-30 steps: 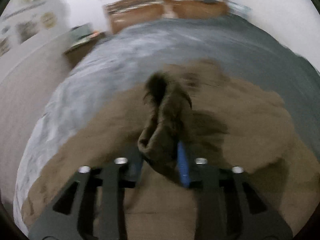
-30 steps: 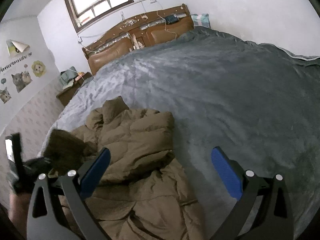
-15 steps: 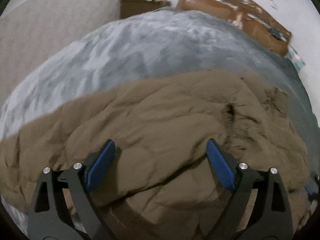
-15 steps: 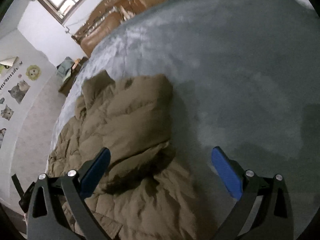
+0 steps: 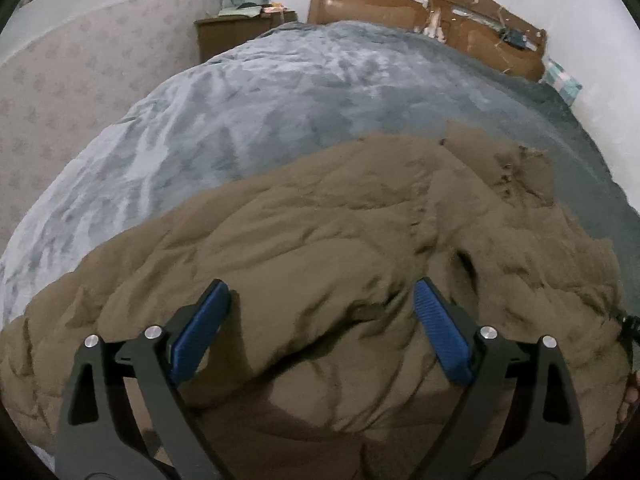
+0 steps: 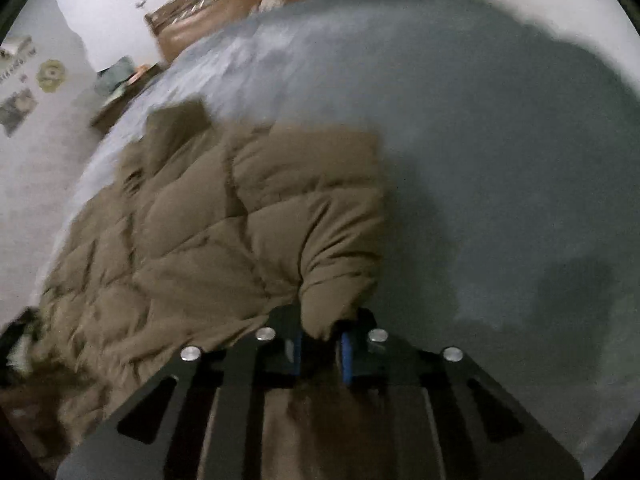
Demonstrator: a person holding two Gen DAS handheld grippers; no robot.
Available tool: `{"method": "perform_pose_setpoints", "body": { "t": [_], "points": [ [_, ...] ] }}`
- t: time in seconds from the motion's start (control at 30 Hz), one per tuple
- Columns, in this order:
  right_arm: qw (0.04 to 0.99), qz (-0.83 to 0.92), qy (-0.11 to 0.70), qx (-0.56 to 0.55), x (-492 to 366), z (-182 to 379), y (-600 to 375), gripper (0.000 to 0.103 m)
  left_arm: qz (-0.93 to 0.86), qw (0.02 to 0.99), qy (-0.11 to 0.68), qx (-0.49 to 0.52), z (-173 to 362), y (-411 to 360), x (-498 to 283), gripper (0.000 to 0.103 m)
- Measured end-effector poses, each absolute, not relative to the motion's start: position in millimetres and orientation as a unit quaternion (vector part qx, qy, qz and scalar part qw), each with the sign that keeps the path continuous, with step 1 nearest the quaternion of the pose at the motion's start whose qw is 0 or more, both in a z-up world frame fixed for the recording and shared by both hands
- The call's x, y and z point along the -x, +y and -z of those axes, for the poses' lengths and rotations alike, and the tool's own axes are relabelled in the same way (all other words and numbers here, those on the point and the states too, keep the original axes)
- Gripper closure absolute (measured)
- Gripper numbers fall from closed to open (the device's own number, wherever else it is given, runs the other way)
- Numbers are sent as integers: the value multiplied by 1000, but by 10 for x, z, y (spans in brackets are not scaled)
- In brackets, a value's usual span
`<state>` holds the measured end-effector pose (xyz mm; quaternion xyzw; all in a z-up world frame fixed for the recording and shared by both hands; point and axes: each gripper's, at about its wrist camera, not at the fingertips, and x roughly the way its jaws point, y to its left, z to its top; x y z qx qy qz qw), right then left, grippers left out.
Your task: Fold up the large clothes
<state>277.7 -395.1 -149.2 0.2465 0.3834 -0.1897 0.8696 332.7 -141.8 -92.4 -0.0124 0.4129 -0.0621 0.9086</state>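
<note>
A large brown quilted puffer coat (image 5: 340,248) lies rumpled on a bed's grey blanket (image 5: 256,92). In the left wrist view my left gripper (image 5: 320,312) hovers just above the coat with its blue pads (image 5: 440,332) wide apart and nothing pinched between them. In the right wrist view the same coat (image 6: 224,220) spreads to the left. My right gripper (image 6: 322,344) is shut on a puffy fold at the coat's right edge, which bulges up from between the blue pads. The picture there is blurred.
The grey blanket (image 6: 500,168) stretches bare to the right of the coat. A brown padded headboard (image 5: 424,12) stands at the far end, a wooden nightstand (image 5: 236,32) with clutter at its left. Patterned wallpaper covers the left wall (image 5: 60,80).
The left gripper let go of the furry dark bunch and opened wide, then sank closer over the coat. The right gripper dropped toward the coat's right edge and shut on a fold.
</note>
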Motion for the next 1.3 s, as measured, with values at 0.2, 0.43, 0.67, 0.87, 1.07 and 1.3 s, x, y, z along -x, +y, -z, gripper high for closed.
{"method": "perform_pose_setpoints", "body": {
  "t": [0.2,0.43,0.67,0.87,1.07,1.3],
  "points": [
    [884,333,321,-67,-2788,1026,-3906,93,110,905,412,-15,925,-1810,-3251,10],
    [855,351,376,-67,-2835,1267,-4115,16,140,895,423,-18,982,-2070,-3279,9],
    [879,364,301,-64,-2396,627,-3775,2,198,873,442,-56,1121,-2742,-3228,9],
    [897,302,259,-191,-1932,409,-3939,2,197,861,455,-110,1407,-3267,-3260,29],
    [893,279,264,-236,-1892,655,-4082,2,175,870,439,-142,1333,-3451,-3562,94],
    [896,242,272,-256,-1969,820,-4076,2,72,893,374,-238,1130,-3517,-4009,96]
  ]
}}
